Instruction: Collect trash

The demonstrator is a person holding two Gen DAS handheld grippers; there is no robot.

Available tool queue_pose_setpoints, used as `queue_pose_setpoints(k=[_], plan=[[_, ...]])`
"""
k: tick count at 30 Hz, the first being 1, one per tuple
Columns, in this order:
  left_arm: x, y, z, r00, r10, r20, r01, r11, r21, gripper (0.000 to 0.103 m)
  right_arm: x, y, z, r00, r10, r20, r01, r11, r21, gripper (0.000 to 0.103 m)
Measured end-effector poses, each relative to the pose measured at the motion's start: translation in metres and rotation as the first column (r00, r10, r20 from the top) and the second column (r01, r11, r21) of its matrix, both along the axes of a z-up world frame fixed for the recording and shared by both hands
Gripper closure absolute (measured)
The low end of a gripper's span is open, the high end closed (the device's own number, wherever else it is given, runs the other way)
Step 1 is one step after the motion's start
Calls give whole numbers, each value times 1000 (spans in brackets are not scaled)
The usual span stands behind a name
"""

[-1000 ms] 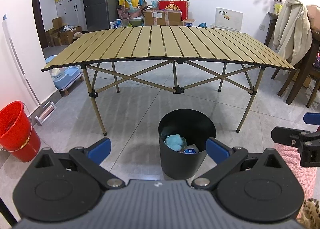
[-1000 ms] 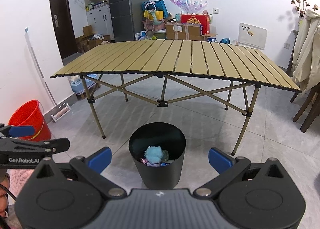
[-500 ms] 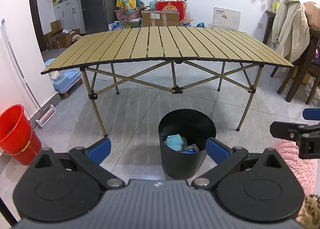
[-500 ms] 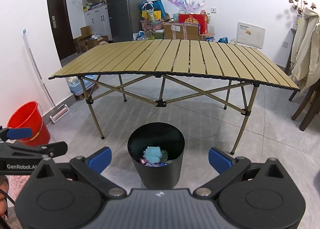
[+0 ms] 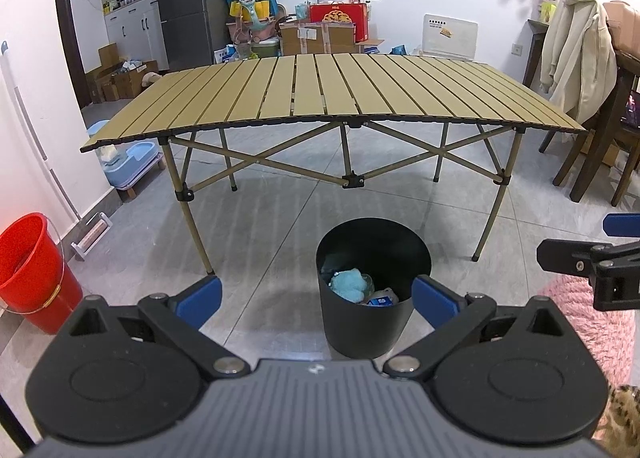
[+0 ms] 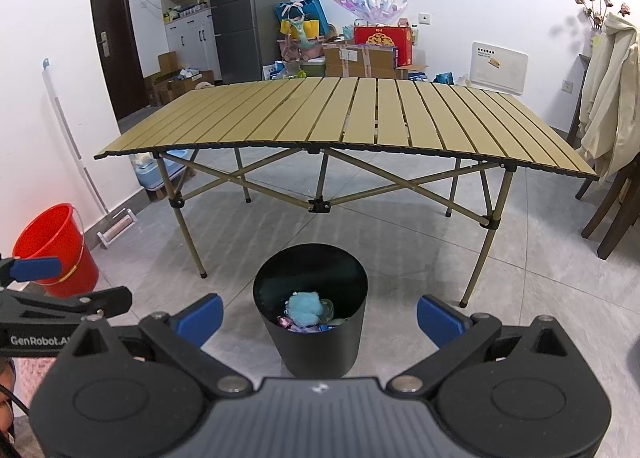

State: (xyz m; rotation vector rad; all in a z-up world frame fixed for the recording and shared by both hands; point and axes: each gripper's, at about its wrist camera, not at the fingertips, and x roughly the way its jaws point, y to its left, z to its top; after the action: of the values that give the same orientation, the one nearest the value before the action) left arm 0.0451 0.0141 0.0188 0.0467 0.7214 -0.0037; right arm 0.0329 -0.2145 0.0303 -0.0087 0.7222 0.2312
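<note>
A black round bin [image 5: 374,322] [image 6: 316,342] stands on the grey tile floor in front of a slatted folding table [image 5: 320,98] [image 6: 360,118]. Inside it lie a light blue fluffy lump [image 5: 350,284] [image 6: 306,308], a small blue-and-white carton [image 5: 380,301] and some wrappers. My left gripper [image 5: 316,296] is open and empty, held back from the bin and above it. My right gripper [image 6: 318,316] is open and empty too, with the bin showing between its blue pads. Each gripper appears at the edge of the other's view.
A red bucket [image 5: 28,266] [image 6: 56,246] stands by the left wall. Dark wooden chairs with a cream coat [image 5: 576,62] are at the right. Boxes and bags [image 5: 320,32] pile up behind the table. A pink rug [image 5: 592,314] lies at the right.
Both views have risen slightly, so the table and bin sit a little lower in frame. Both grippers stayed open and empty.
</note>
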Motion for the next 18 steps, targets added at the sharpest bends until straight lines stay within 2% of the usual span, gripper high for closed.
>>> queue_pose_setpoints(k=[18], plan=[[-3,1,-4,1000,-31,2,31,999,10,0,0,0,-4,1000,-14,-4,14,1000,6,0]])
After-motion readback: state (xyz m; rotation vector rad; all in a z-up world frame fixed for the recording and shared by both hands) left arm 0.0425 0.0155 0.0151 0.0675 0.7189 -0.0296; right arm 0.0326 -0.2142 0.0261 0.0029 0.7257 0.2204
